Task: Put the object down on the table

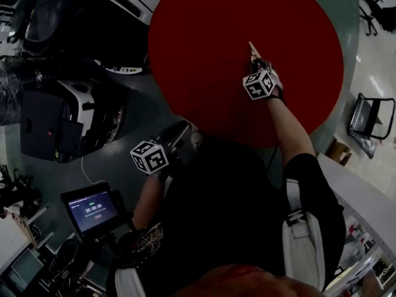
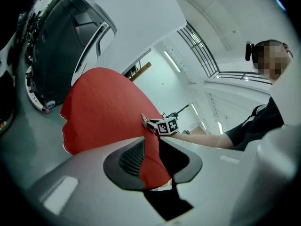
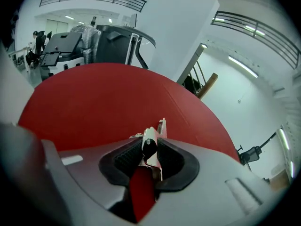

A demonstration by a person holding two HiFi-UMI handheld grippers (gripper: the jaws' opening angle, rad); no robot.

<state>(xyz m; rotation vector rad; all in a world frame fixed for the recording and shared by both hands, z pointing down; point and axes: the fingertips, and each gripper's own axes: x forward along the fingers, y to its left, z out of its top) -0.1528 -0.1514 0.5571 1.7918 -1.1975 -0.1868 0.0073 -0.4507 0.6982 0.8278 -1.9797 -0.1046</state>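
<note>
Standing between spread fingers of right gripper (image 1: 255, 59), not pinched: small metal object (image 3: 150, 147), at red worktop (image 3: 94, 102), contact unclear. Likely light, stiff, slick; take hold across flat sides mid-body. Left gripper (image 2: 151, 149) fingers apart, empty.

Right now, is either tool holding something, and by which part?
Left tool: nothing. Right tool: a pale object sits, near end between jaws that look parted, not clamping.
</note>
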